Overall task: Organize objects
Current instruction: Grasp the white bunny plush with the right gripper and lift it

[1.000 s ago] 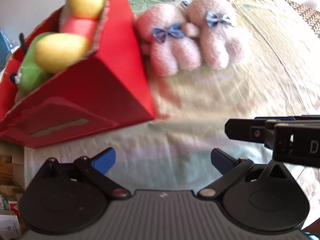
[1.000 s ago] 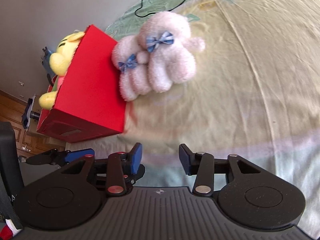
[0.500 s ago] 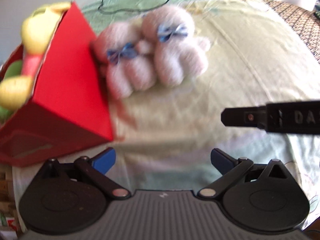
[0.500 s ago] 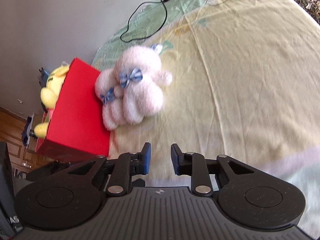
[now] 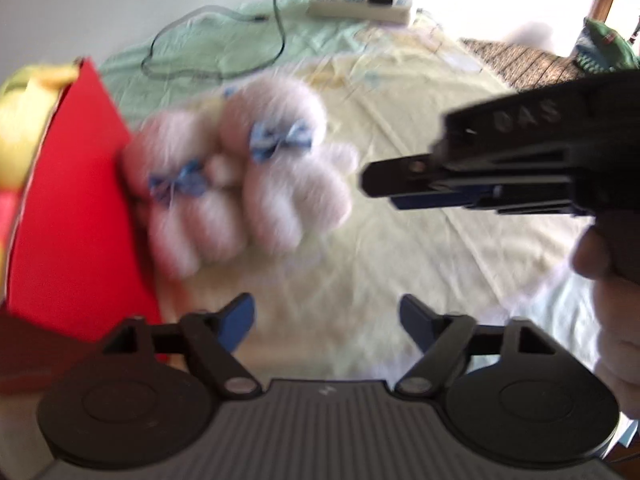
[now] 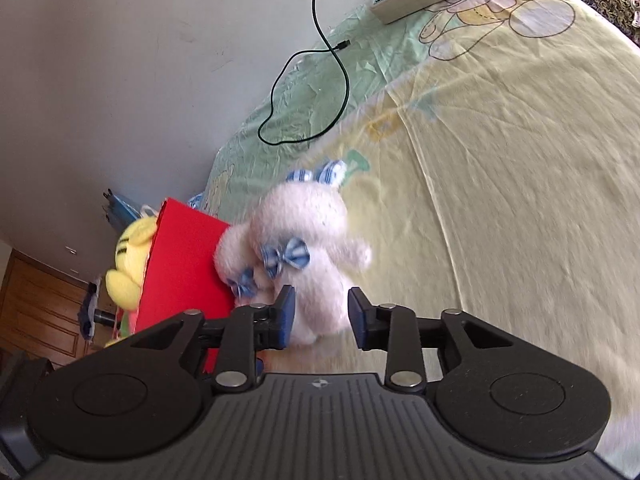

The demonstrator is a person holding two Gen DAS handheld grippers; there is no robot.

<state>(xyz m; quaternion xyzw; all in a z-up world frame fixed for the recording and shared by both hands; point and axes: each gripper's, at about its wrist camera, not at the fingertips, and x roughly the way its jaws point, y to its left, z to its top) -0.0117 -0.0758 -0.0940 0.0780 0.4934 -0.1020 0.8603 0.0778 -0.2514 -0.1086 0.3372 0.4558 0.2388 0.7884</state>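
We've got the pink plush pair (image 6: 304,264) lying on the bedsheet (image 6: 500,168), touching the red box (image 6: 184,264) they probably belong in. Right gripper (image 6: 320,316) is opening around the nearer plush; left gripper (image 5: 326,320) closing on nothing.

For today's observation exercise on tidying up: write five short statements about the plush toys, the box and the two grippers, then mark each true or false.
1. The pink plush lies against the red box. True.
2. The pink plush wears red bows. False: its bows are blue and white.
3. A yellow plush sits in the red box. True.
4. The right gripper is clamped on the box. False: its fingers are opening, apart on either side of the pink plush's lower end.
5. The left gripper holds the cable. False: its fingers are closing with nothing between them; the cable lies loose on the sheet.
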